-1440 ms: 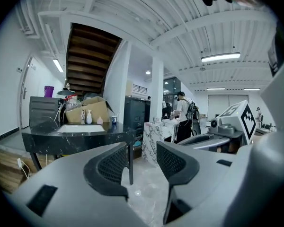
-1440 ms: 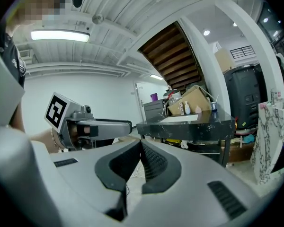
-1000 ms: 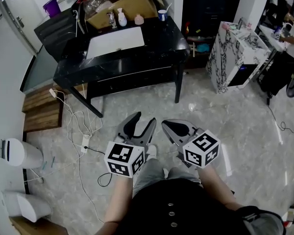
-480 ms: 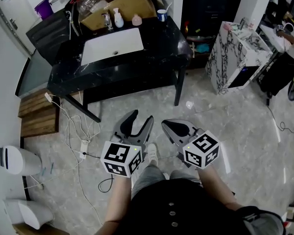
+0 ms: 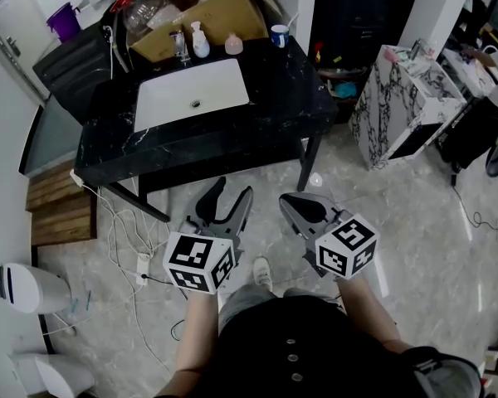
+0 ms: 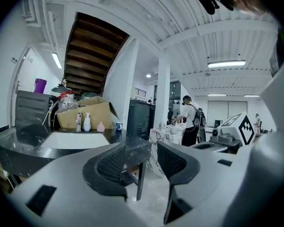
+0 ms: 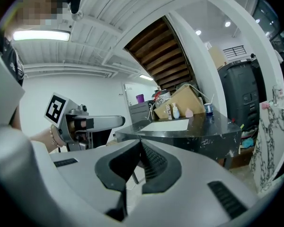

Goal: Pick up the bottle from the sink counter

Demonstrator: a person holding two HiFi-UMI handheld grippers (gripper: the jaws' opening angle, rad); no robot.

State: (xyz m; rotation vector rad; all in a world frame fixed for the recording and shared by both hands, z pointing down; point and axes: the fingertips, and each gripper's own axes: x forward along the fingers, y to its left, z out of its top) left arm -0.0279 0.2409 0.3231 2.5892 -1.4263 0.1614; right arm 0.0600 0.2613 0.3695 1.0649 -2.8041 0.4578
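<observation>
Your left gripper [image 5: 232, 191] gapes empty and your right gripper [image 5: 287, 201] is closed on nothing; the small white pump bottle [image 5: 199, 41] stands upright, well ahead.

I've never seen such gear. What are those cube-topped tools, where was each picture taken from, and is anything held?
A person holds one tool in each hand; the patterned cubes are part of them. The head view looks down from the person's head; the other two views look along each tool's jaws. The left hand-held gripper has its jaws apart, the right hand-held gripper has them together; both are empty. Ahead stands a black marble sink counter with a white pump bottle, a small pink bottle and a blue-and-white cup.
</observation>
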